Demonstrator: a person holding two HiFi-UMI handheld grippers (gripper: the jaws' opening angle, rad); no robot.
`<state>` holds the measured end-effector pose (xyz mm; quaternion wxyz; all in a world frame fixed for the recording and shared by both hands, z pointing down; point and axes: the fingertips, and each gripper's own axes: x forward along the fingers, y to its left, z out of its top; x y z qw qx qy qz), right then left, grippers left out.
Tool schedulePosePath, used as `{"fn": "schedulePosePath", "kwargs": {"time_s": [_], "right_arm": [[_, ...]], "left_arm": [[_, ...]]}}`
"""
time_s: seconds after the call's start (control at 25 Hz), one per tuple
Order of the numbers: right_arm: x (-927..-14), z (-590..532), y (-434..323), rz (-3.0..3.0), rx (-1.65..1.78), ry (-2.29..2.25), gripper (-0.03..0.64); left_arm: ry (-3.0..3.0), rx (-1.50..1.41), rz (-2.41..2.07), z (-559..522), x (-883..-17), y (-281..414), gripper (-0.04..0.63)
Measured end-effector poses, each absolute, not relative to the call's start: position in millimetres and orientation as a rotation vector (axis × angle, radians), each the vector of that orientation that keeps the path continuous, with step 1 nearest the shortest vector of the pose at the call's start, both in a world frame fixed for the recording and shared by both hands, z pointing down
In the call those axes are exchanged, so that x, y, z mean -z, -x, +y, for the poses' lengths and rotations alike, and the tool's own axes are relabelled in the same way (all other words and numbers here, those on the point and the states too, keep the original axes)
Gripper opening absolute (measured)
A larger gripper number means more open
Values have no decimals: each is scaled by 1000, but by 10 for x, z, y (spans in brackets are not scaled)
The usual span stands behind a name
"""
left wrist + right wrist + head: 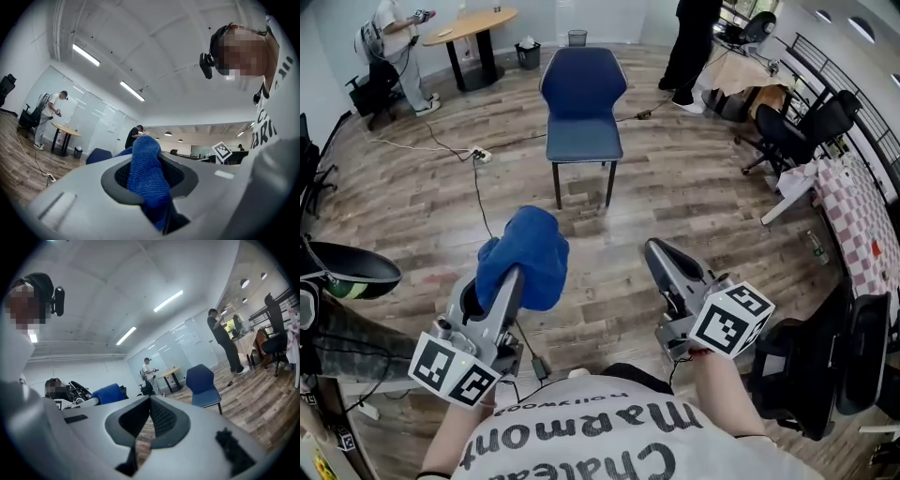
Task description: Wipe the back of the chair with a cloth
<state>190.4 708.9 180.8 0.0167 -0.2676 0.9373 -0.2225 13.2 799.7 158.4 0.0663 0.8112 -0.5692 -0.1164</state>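
In the left gripper (508, 281) sits the cloth (527, 251).

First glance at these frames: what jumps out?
The blue cloth bunched in the left gripper, lower left, with the fingers shut on it. Straight ahead on the wood floor stands the blue chair, facing the person, apart from both grippers. The right gripper is shut and empty.

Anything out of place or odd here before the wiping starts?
Nothing damaged or spilled. The chair stands upright; the cloth is bunched in the left gripper. Only a loose cable with a power strip trails across the floor beside the chair.
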Motion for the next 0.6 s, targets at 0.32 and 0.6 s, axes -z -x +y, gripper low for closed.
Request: {"fn": "schedulePosePath", "kwargs": {"time_s": [0.32,0.6], "right_arm": [[-1896,6988,-1706,2956,705,793,14],[-1953,6552,-1834,2964,698,804,14]], "left_arm": [[-2463,400,-1688,7819,-1585,-115,89],[-2447,381,-1698,7395,-1666,-204,89]]}}
